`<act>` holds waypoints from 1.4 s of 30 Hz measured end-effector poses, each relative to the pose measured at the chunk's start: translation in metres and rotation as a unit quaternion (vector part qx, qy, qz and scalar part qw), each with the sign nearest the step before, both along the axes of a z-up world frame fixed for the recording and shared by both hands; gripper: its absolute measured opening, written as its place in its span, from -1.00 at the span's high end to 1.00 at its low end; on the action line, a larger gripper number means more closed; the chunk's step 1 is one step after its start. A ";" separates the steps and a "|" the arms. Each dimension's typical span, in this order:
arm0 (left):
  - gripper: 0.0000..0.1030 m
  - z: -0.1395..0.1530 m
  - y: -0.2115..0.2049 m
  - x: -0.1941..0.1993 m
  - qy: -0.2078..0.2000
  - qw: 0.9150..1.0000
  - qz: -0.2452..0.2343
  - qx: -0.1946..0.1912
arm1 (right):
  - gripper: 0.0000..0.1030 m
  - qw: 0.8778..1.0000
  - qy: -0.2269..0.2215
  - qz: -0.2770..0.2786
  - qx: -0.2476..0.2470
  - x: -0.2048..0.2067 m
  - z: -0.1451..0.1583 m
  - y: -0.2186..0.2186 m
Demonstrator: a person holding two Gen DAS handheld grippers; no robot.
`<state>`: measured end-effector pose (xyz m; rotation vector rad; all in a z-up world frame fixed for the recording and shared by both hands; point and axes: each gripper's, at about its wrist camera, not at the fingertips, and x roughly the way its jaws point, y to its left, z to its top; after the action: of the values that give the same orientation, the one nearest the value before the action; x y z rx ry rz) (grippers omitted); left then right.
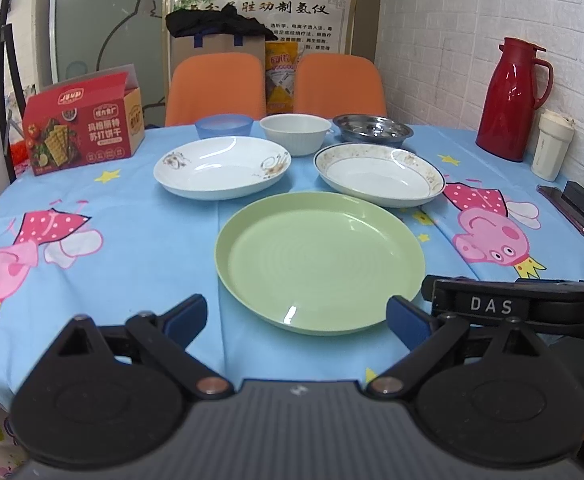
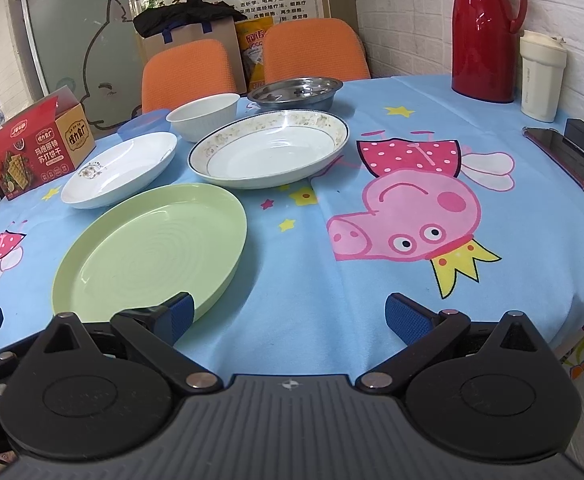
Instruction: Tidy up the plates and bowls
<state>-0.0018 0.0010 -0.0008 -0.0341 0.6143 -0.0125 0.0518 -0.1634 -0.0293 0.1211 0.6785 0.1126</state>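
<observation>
I am working in a small dining or break room, apparently part of a health or therapy premises rather than a private home. Evidence: the counter [image 1: 140,216] is covered with a blue cartoon-pig cloth and set against a white brick-pattern wall [image 1: 492,20]. Two orange padded chairs [image 1: 216,88] stand at its far side. A red thermos jug [image 1: 510,98], a cream lidded travel cup [image 1: 552,146] and a red cracker carton [image 1: 82,120] rest on the counter. Behind the chairs hang a Chinese-text poster [image 1: 276,12] and a frosted glass panel [image 1: 104,28].
</observation>
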 end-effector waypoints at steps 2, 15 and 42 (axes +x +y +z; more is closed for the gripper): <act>-0.85 0.000 0.000 0.000 0.001 1.000 0.000 0.000 | -1.00 1.000 0.000 0.002 -0.001 0.000 0.000 0.001; -0.85 0.001 0.003 0.002 0.003 1.000 0.004 -0.004 | -1.00 1.000 0.001 0.006 -0.003 0.001 0.000 0.004; -0.85 -0.004 0.011 0.002 0.008 1.000 0.009 -0.015 | -1.00 1.000 0.004 0.011 -0.006 -0.002 -0.004 0.008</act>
<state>0.0003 0.0116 -0.0047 -0.0685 0.6296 -0.0038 0.0502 -0.1550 -0.0335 0.1033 0.6877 0.1300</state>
